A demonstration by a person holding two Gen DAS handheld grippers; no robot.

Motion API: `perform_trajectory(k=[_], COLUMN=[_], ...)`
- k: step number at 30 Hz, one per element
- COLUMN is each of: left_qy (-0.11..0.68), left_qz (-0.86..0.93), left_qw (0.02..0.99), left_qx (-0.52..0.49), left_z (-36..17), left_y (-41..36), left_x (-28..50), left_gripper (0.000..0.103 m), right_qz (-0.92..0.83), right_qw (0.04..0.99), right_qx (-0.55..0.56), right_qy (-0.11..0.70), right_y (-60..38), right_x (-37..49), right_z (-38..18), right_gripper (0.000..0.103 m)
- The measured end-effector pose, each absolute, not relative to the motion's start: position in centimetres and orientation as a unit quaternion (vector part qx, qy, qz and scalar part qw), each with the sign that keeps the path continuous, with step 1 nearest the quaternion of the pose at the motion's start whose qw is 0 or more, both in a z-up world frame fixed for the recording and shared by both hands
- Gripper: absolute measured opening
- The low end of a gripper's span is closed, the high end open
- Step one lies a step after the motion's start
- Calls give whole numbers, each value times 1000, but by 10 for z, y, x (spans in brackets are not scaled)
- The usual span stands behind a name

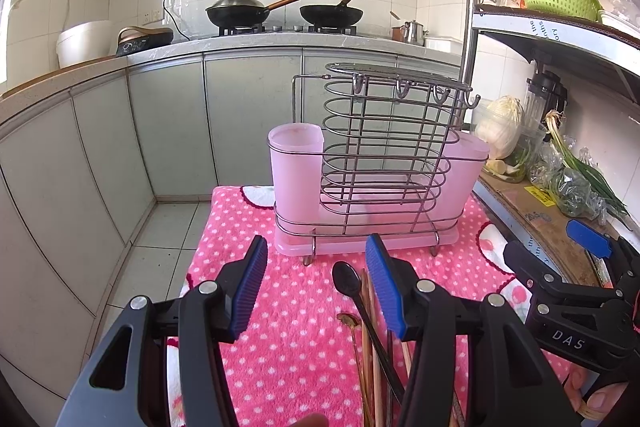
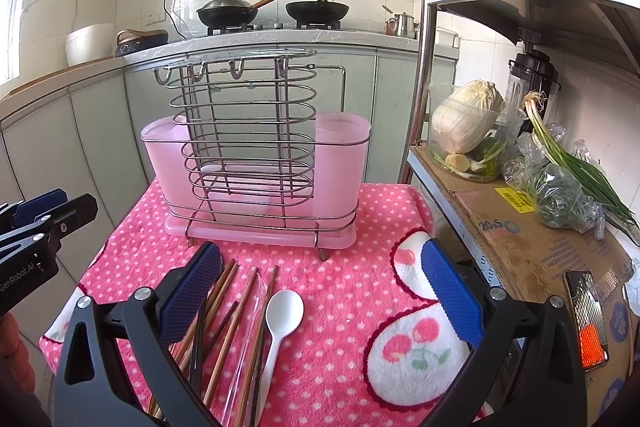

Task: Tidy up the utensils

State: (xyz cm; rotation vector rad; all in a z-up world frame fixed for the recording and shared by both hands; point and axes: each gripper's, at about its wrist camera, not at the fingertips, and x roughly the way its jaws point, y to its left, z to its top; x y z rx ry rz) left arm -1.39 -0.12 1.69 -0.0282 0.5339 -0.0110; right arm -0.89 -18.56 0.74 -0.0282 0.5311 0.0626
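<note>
Both your left gripper point(image 1: 316, 285) and right gripper point(image 2: 320, 293) are spread wide and empty, hovering over the loose chopsticks point(image 2: 224, 311), white spoon point(image 2: 282, 311) and black spoon point(image 1: 347, 281) on the pink polka-dot cloth point(image 2: 352, 267), probably to pick one. The wire-and-pink utensil rack point(image 2: 256, 163) stands empty just behind them. The utensils' handle ends are cut off at the frame edge and overlap, so an exact count cannot be made.

Black spoon point(image 1: 347, 279) (beside chopsticks point(image 1: 370, 339))

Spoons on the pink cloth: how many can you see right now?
2. A white spoon lies right of the chopsticks; a black spoon lies among them, nearer the rack. The pile may hide more.
</note>
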Motion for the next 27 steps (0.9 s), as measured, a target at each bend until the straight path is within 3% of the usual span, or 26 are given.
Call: perform_trajectory(k=[27], left_qy=[276], left_qz=[-7], left_qw=[961], left_qx=[-13], left_z=[10], left_y=[2], left_x=[-9], left_gripper=[51], right_qz=[31], right_qw=[963], right_qx=[-14], right_qy=[267], right_y=[-189], right_x=[-7], right_z=[4], right_gripper=[101])
